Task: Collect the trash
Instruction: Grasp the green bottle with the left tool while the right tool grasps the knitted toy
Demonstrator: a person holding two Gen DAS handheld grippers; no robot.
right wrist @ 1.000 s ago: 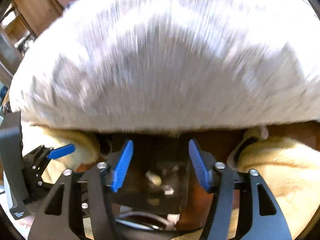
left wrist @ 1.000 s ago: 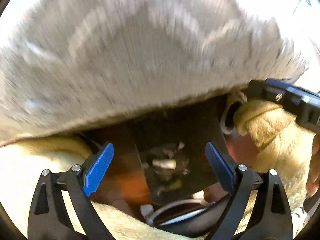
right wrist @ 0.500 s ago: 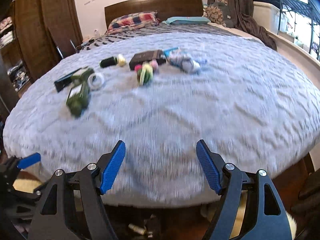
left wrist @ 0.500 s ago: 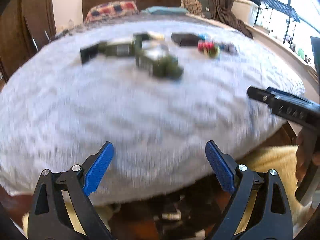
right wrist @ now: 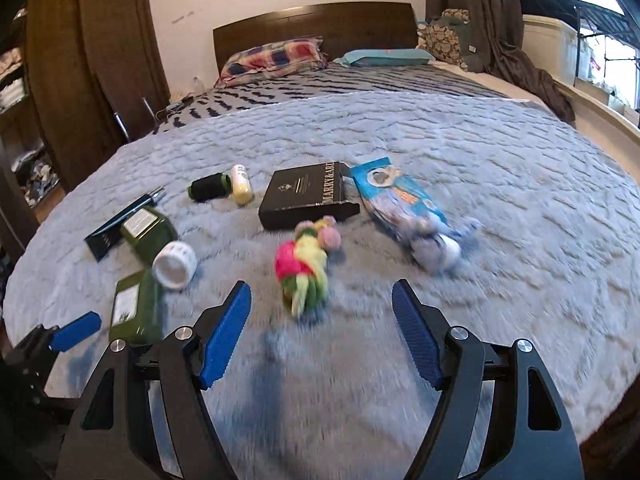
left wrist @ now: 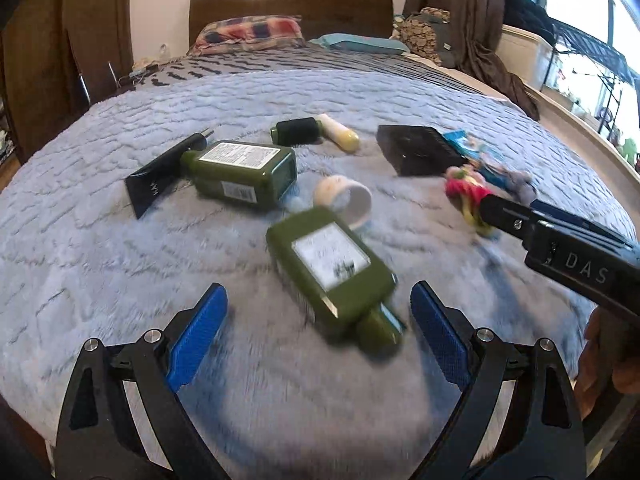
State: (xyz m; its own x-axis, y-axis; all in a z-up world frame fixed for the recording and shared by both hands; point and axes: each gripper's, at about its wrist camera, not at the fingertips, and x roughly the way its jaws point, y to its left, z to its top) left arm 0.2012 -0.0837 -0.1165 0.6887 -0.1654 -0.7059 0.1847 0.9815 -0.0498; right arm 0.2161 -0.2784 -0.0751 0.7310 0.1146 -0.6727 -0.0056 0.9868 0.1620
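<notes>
Litter lies on a grey-blue fuzzy bedspread (left wrist: 100, 240). My left gripper (left wrist: 318, 292) hovers open and empty over a green bottle (left wrist: 332, 268), whose cap end shows between the fingertips, untouched. Beyond it lie a white roll (left wrist: 348, 200), a second green bottle (left wrist: 244, 172), a black tube (left wrist: 160, 176) and a black box (left wrist: 420, 150). My right gripper (right wrist: 320, 292) is open and empty just short of a pink and yellow-green bundle (right wrist: 304, 272). A blue packet (right wrist: 404, 208) lies right of the black box (right wrist: 308, 196).
A small dark bottle (right wrist: 208, 188) and a cream one (right wrist: 242, 184) lie farther back. Pillows (right wrist: 276, 58) and a wooden headboard (right wrist: 316, 20) stand at the far end. A wardrobe (right wrist: 92, 60) is on the left, a window ledge (right wrist: 600, 112) on the right.
Both grippers rose from the dark space below the bed's edge to above the bedspread and moved in over the litter. The right jaws stand a little wider than a second ago.
</notes>
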